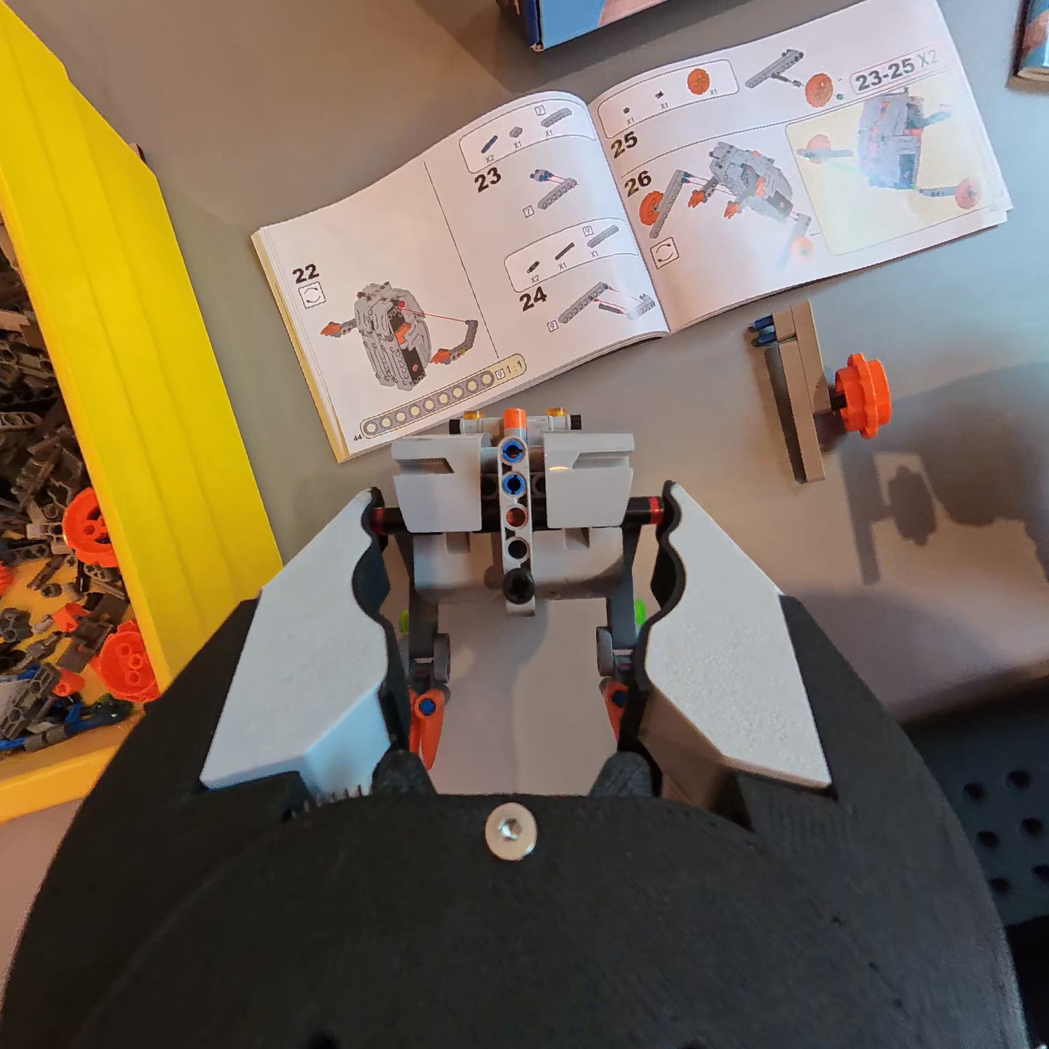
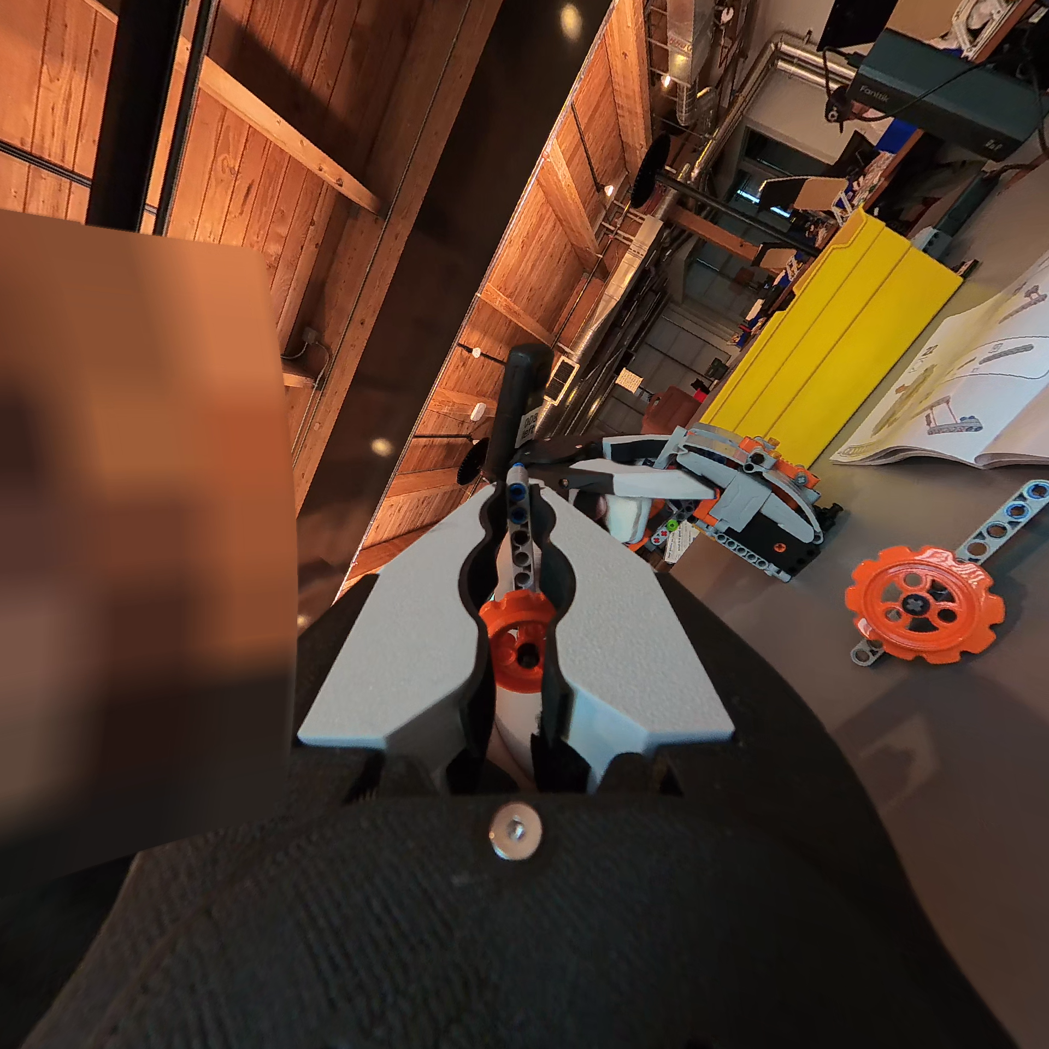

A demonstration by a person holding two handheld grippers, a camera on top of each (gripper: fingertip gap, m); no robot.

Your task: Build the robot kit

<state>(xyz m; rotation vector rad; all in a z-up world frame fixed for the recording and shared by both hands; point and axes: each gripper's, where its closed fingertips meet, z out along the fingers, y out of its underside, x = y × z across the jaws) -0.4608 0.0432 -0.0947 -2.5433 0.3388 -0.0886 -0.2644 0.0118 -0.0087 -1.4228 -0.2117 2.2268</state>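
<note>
My left gripper (image 1: 522,505) is shut on a grey brick-built model (image 1: 437,499) with orange parts, pinching the ends of its black cross axle just above the grey table (image 1: 738,567). The model also shows in the right wrist view (image 2: 755,511), resting on the table. My right gripper (image 2: 519,499) is shut on a thin grey beam (image 2: 519,545) with blue pins and an orange toothed wheel (image 2: 519,647), held in the air to the left of the model. A second beam with an orange wheel (image 1: 863,394) lies on the table; it also shows in the right wrist view (image 2: 925,610).
An open instruction booklet (image 1: 567,227) lies beyond the model and shows in the right wrist view (image 2: 965,386). A yellow bin (image 1: 113,340) with several loose parts (image 1: 51,567) stands at the left. A blue box (image 1: 596,17) sits at the far edge.
</note>
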